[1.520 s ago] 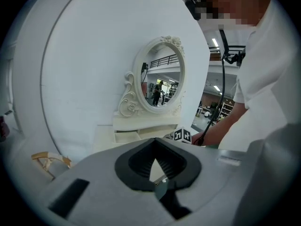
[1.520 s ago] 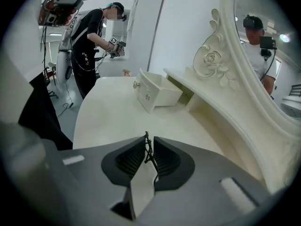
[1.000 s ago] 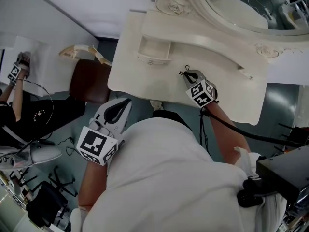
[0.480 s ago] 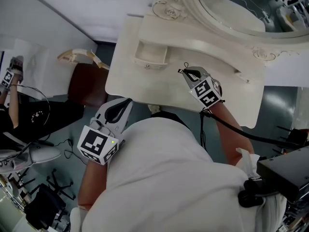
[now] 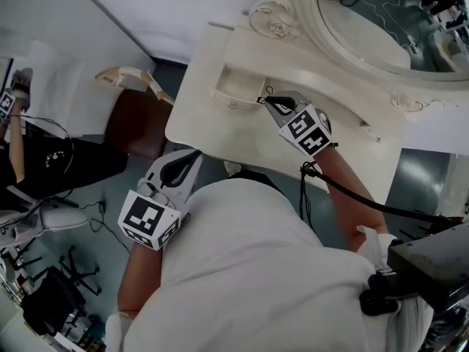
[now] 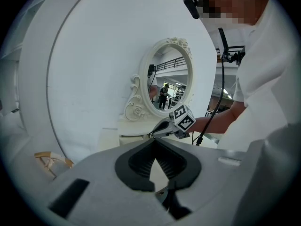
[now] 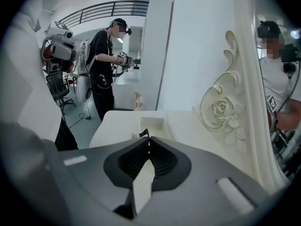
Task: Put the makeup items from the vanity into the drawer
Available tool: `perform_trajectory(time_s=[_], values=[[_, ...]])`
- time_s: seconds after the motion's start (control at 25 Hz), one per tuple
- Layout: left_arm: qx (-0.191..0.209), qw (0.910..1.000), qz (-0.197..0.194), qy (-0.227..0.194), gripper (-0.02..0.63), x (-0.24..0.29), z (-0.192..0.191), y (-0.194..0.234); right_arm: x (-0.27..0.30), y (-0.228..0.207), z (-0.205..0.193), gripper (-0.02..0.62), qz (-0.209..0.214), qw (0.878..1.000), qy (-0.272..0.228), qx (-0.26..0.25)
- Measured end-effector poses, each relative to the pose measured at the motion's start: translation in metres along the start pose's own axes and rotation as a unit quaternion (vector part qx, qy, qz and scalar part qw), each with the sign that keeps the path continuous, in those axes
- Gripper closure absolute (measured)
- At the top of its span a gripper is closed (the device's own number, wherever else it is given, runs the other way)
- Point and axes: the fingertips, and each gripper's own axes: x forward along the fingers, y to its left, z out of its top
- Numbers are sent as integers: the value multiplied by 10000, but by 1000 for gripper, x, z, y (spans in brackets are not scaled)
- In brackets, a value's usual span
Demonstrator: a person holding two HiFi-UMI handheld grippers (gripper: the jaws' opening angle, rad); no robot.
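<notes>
The cream vanity (image 5: 198, 116) has a small drawer (image 5: 238, 86) standing open at its back left, under the oval mirror (image 5: 366, 20). My right gripper (image 5: 267, 101) hovers over the tabletop just right of that drawer, jaws shut, with a small thin black item poking out at the tips; what it is I cannot tell. In the right gripper view the drawer (image 7: 150, 122) lies straight ahead of the jaw tips (image 7: 146, 139). My left gripper (image 5: 192, 156) hangs shut and empty below the vanity's front edge. No other makeup items show on the top.
A brown chair (image 5: 135, 123) stands left of the vanity, with a pale wooden object (image 5: 132, 79) behind it. Another person (image 7: 106, 69) works at the far left. A black cable (image 5: 344, 196) trails from my right gripper. The carved mirror frame (image 7: 221, 109) rises at the right.
My right gripper has moved left across the tabletop, from the middle of the vanity to beside the open drawer. The left gripper has stayed where it was.
</notes>
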Motion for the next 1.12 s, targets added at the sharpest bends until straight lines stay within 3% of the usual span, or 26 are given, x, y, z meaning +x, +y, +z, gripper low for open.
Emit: perform_trajectory(time_s=[0.2,0.56,1.12], values=[[-145,9995,268,-37,604,-13,-3,14,33,0,19,581,255,9993,82,-270],[-361,9971,675,-38,604,-29,-11,33,92,-1,34,581,648,9972,260,-273],[-676,9928,990,-1,604,-39,-19,51,147,-3,25,581,944,9911,901,-271]])
